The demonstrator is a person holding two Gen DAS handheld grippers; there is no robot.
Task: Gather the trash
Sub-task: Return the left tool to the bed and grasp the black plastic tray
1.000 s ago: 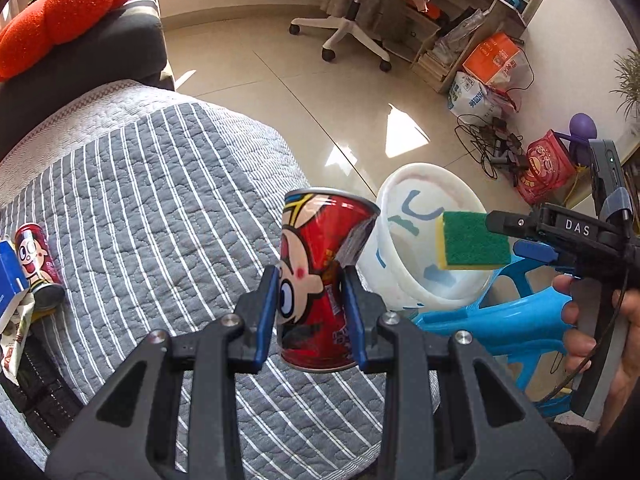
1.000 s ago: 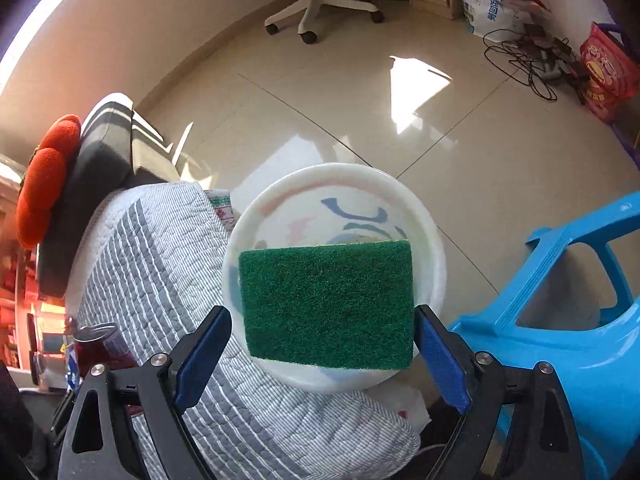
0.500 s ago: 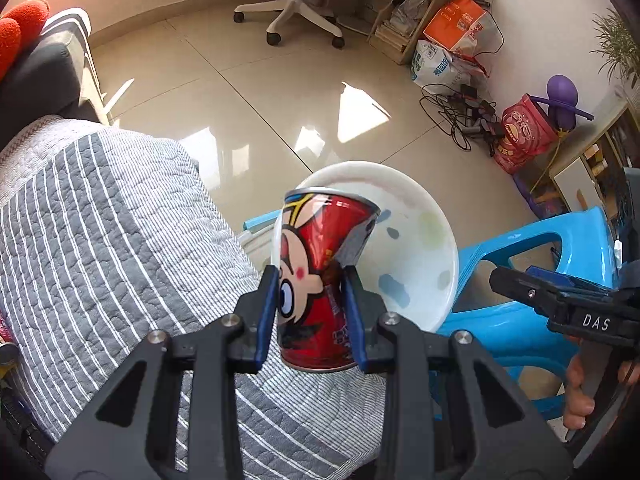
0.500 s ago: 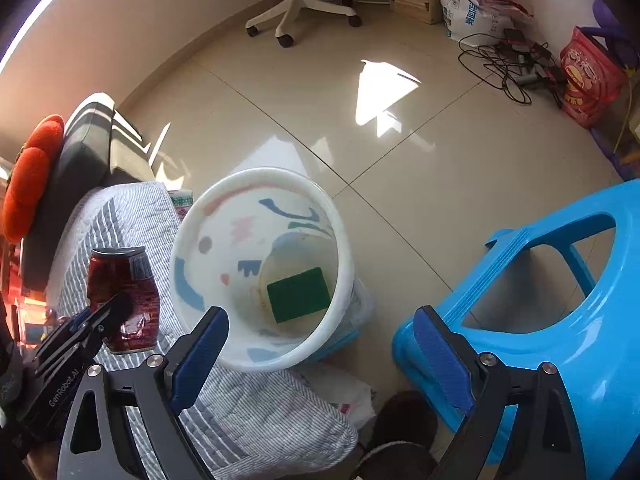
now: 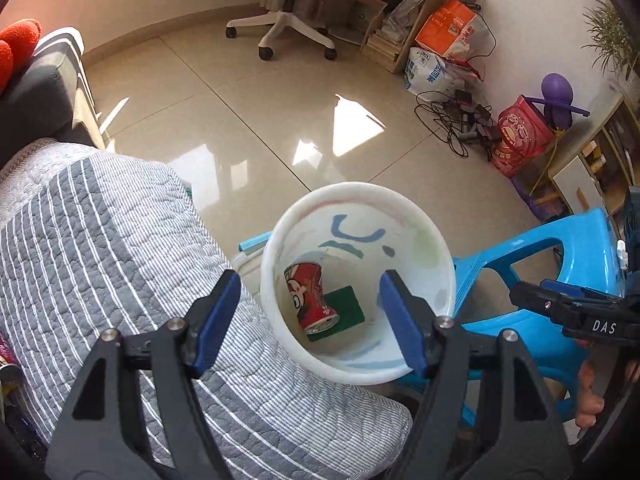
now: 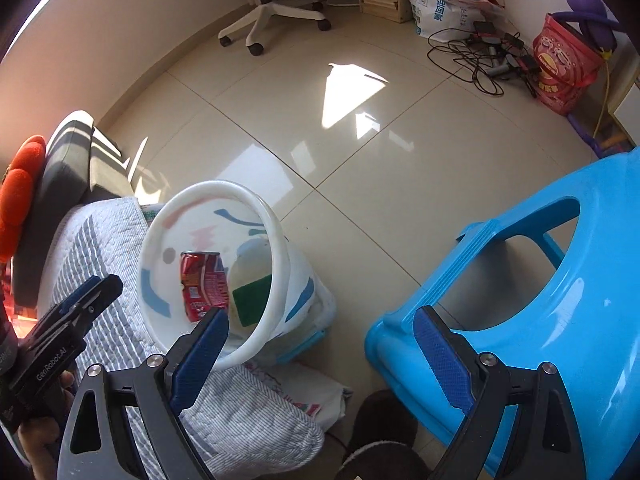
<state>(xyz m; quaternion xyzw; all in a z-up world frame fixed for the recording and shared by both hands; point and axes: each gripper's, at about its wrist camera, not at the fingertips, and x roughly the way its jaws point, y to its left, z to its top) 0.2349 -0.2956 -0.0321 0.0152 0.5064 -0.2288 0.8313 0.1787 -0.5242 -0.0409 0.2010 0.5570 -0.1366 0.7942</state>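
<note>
A: Where do we stand on the trash?

B: Take the white bin [image 5: 436, 240] as our landmark. Two pieces already lie at its bottom: the red can [image 5: 310, 294], dented and tipped on its side, resting partly on the green sponge [image 5: 346, 306]. Our left gripper [image 5: 310, 320] hangs right above the bin's mouth, its jaws opening, with nothing between them. Our right gripper [image 6: 320, 352] is off to the bin's right, over the floor beside the blue stool [image 6: 540, 280], jaws spread wide and empty.

A: So what is left?

B: We judge the job partly done. On the striped quilt [image 5: 100, 240] to the left of the bin, at the very edge of the left wrist view, something more seems to lie, but it is too cropped to name.

A: Any writing we can read?

B: Away from the bin, against the far wall, the orange box and white sack carry print too small for us. The can shows a cartoon face, its text unreadable. Nearer, the right gripper's body reads "DAS"; the left one's reads "GenRobot.AI".
</note>
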